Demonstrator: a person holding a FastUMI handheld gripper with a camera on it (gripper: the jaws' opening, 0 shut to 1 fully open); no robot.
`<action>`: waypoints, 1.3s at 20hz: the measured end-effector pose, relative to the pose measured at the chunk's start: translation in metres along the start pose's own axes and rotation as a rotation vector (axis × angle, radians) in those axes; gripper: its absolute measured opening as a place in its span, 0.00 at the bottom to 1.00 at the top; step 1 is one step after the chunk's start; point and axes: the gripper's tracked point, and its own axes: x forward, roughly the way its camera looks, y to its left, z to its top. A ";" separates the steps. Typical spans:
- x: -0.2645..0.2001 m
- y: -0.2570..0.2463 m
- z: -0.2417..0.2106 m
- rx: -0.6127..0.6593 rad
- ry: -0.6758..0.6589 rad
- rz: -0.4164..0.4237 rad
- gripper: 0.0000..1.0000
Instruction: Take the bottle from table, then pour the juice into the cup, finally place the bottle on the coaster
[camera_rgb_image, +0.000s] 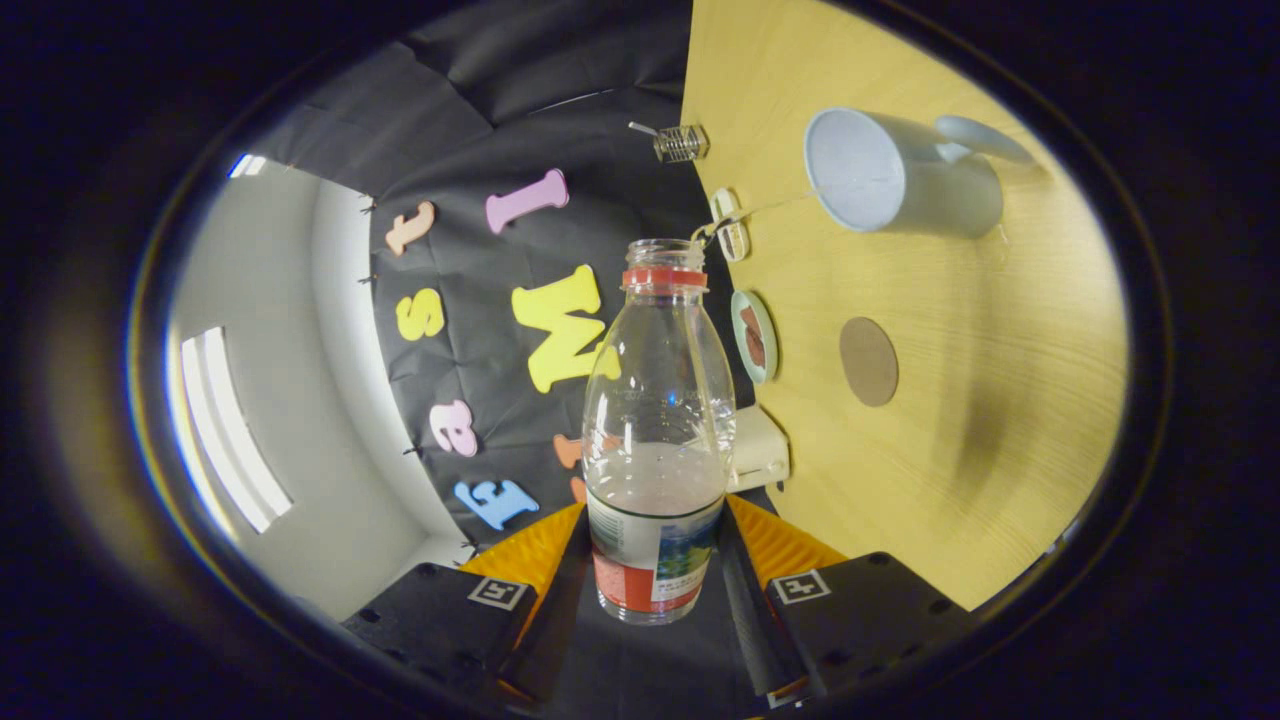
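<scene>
- Gripper view: the whole scene is rolled sideways, so the wooden table (960, 420) stands like a wall on one side, pale grain running across it.
- The gripper (655, 570) has its two fingers clamped on the bottle (655, 440), one pressing each side of the labelled lower part. The bottle is off the table, lying along the fingers with its mouth pointing away.
- Bottle is clear ribbed plastic, cap off, with a red ring under the open neck and a paper label around the base. Pale juice fills only the lower part.
- The cup (895, 175) is a smooth light mug with a handle, standing on the table well beyond the fingertips, its open mouth showing.
- The coaster (868, 361) is a flat brown disc, matte, between cup and bottle, nothing on it.
- Near the table's back edge sit a small round dish (755, 336) and a white box (758, 450), partly hidden behind the bottle.
- A little clear ribbed thing (681, 142) at the table's far edge is too small to make out.
</scene>
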 end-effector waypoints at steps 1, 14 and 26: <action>0.000 0.002 0.000 0.004 0.000 0.005 0.74; 0.005 0.015 -0.003 0.053 0.005 0.019 0.74; 0.005 0.026 -0.008 0.113 0.002 0.029 0.74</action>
